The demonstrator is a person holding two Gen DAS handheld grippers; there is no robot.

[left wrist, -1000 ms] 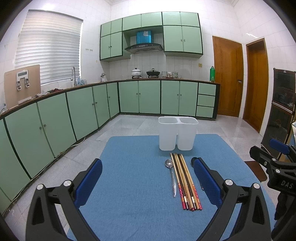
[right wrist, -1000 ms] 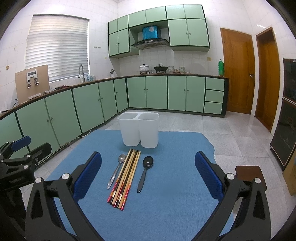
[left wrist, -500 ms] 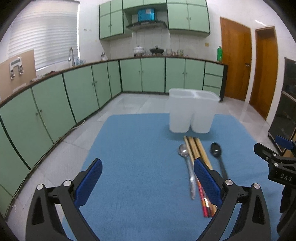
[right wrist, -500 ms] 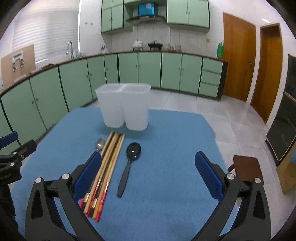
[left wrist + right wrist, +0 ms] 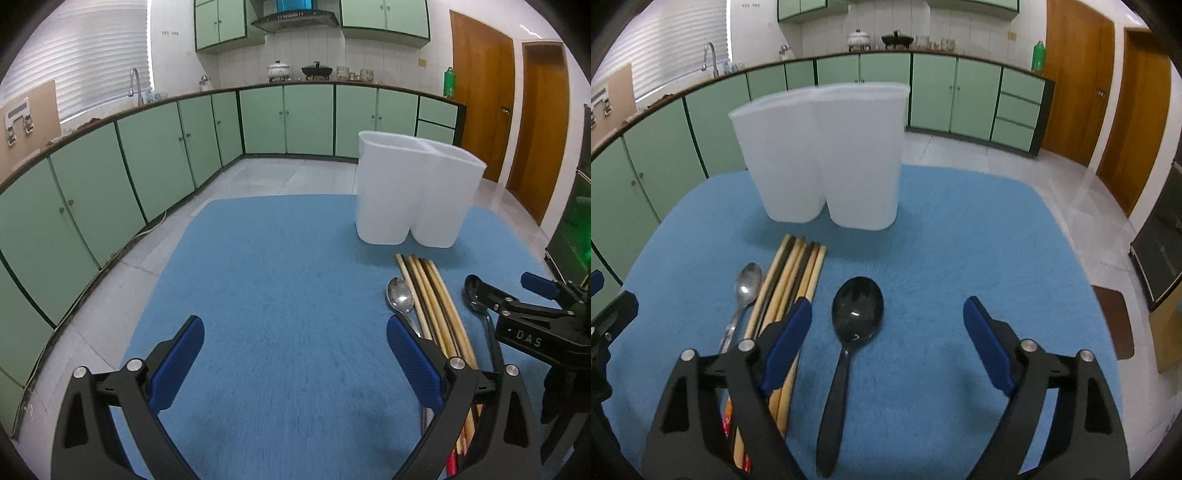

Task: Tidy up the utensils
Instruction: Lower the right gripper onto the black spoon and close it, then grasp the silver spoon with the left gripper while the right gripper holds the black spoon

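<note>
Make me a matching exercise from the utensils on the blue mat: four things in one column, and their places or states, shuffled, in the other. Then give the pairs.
Things:
1. black spoon
2. metal spoon
3. chopsticks
4. white holder

Places or states:
A. bundled, lying between the two spoons
B. standing upright at the far side of the blue mat, two compartments
C. lying between the right gripper fingers, untouched
D. lying left of the chopsticks in the right wrist view

Pairs: 1-C, 2-D, 3-A, 4-B
</note>
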